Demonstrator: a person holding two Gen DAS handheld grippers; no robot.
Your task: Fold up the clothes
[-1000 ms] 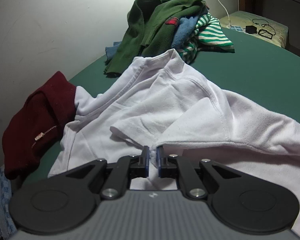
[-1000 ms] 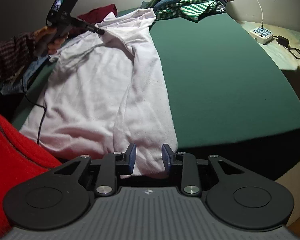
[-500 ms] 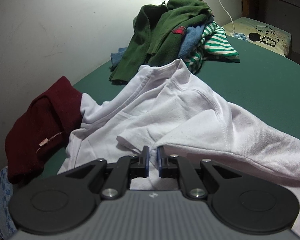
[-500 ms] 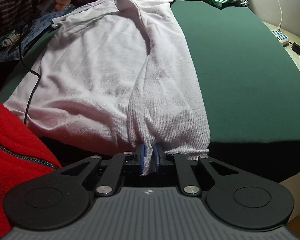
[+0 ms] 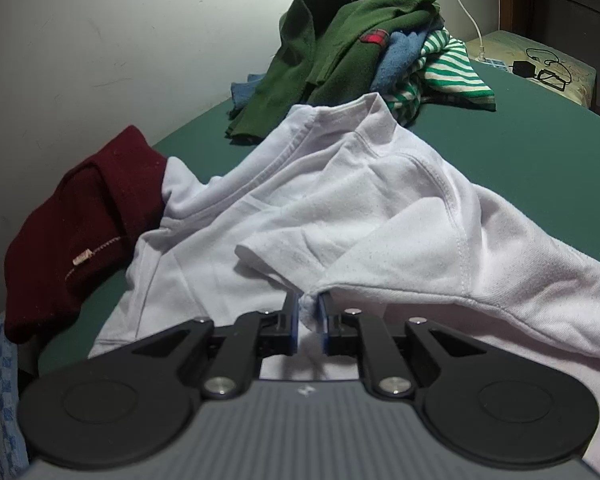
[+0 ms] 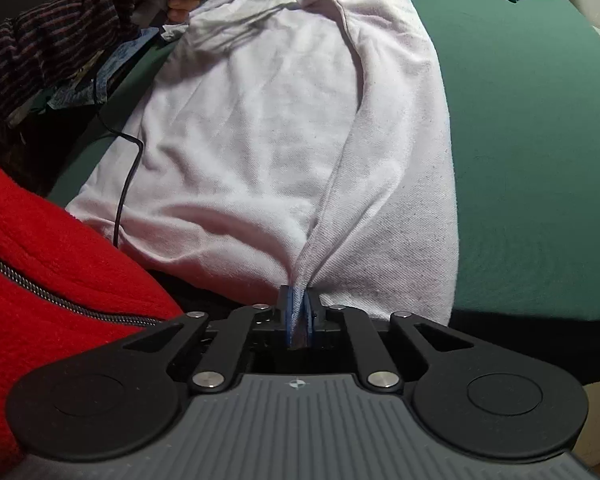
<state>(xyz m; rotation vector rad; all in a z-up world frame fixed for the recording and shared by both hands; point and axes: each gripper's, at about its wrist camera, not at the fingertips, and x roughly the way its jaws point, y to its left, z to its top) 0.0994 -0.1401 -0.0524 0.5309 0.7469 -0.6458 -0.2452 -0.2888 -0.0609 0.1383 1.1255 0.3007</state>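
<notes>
Pinching white shirt [image 6: 260,128] at both ends.

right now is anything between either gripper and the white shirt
Nothing visible. The left gripper is shut on the white shirt near its sleeve, and the right gripper is shut on its bottom hem. The fabric runs straight into both sets of jaws.

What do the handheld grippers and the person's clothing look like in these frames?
Both grippers, left gripper and right gripper, have black linkage arms, silver pivot pins, blue finger pads and a ribbed grey body. A black cable trails away. The sleeve is dark striped knit; a red zipped fleece is worn.
</notes>
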